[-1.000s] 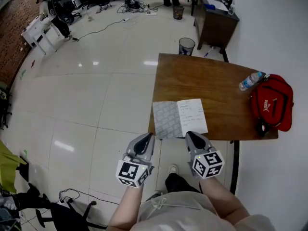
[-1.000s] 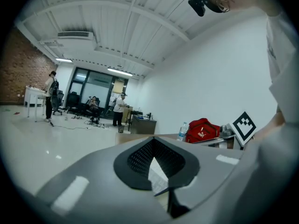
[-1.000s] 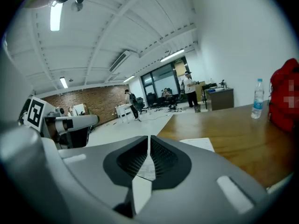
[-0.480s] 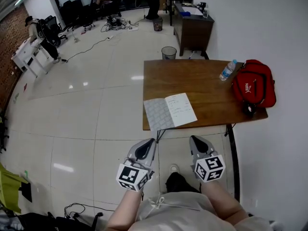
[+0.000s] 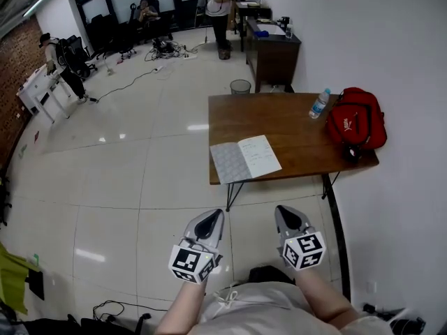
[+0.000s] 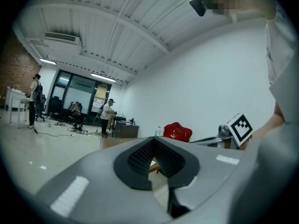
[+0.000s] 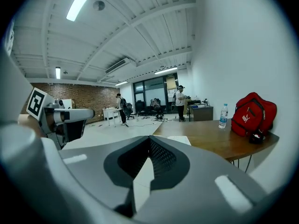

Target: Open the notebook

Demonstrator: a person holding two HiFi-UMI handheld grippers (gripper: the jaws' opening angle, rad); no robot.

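The notebook (image 5: 245, 158) lies open on the near left corner of the wooden table (image 5: 279, 121), with a grey page on the left and a white written page on the right. Both grippers are held close to the person's body, well short of the table and apart from the notebook. The left gripper (image 5: 211, 216) is shut with nothing in it, its jaws meeting at the tip (image 6: 152, 139). The right gripper (image 5: 284, 211) is likewise shut and empty (image 7: 149, 138). In the right gripper view the notebook (image 7: 180, 139) shows as a pale sheet on the table edge.
A red bag (image 5: 356, 125) and a water bottle (image 5: 318, 104) stand at the table's right end. Beyond the table are a bin (image 5: 240, 87), a dark desk (image 5: 272, 51) and a standing person (image 5: 218, 2). White tiled floor lies between the grippers and the table.
The table and notebook now sit farther from the grippers than a second ago, when the grippers were at the table's edge. Both grippers stayed shut and empty.
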